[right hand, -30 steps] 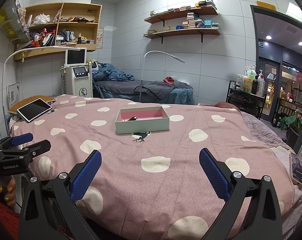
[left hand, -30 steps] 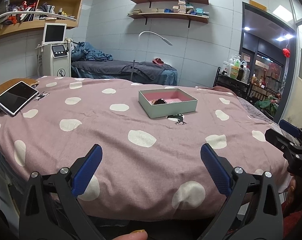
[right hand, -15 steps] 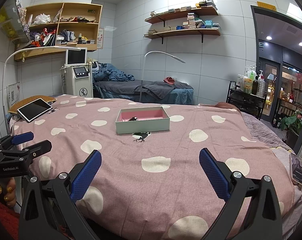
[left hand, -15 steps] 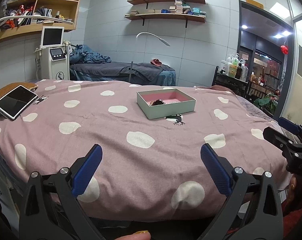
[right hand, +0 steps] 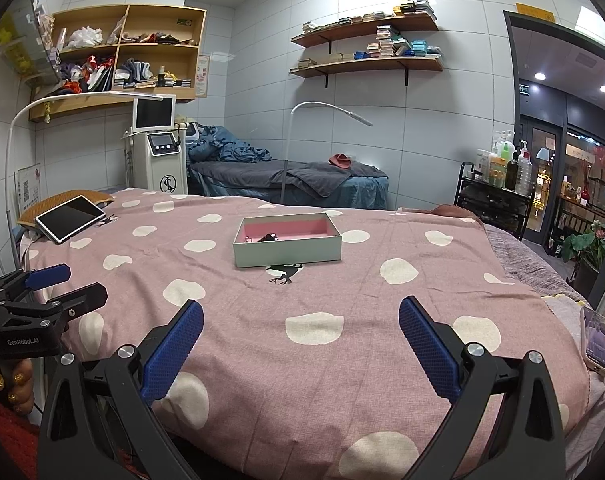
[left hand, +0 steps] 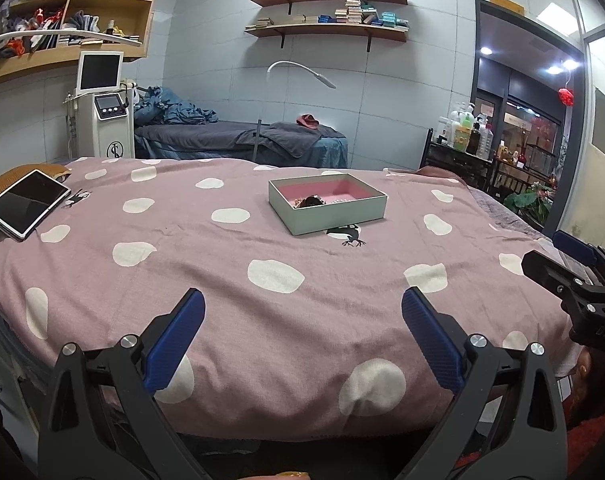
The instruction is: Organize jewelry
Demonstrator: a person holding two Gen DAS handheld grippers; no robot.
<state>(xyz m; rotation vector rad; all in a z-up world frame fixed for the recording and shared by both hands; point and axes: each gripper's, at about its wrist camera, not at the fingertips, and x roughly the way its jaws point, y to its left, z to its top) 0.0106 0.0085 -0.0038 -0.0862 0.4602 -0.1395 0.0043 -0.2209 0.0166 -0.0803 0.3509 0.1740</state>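
A pale green box [left hand: 344, 212] [right hand: 288, 250] with a pink lining rests near the middle of a bed with a pink spotted cover [left hand: 262, 280] [right hand: 342, 300]. Small dark jewelry pieces [left hand: 312, 201] [right hand: 268, 237] lie inside it, with a pale strand [left hand: 341, 200] beside them. My left gripper [left hand: 302, 312] hangs open over the near edge of the bed, well short of the box. My right gripper [right hand: 301, 318] is open too, at a similar distance. Each gripper shows at the edge of the other's view.
A tablet [left hand: 26, 202] [right hand: 70, 218] lies at the bed's far left corner. A phone [right hand: 596, 338] sits at the right edge. Behind stand a white machine [right hand: 160, 160], a second bed [right hand: 294, 178], a lamp arm, wall shelves and a trolley of bottles [right hand: 502, 184].
The left wrist view has dropped slightly lower and tilted, so the box looks flatter. The right gripper has barely moved. Both stay open.
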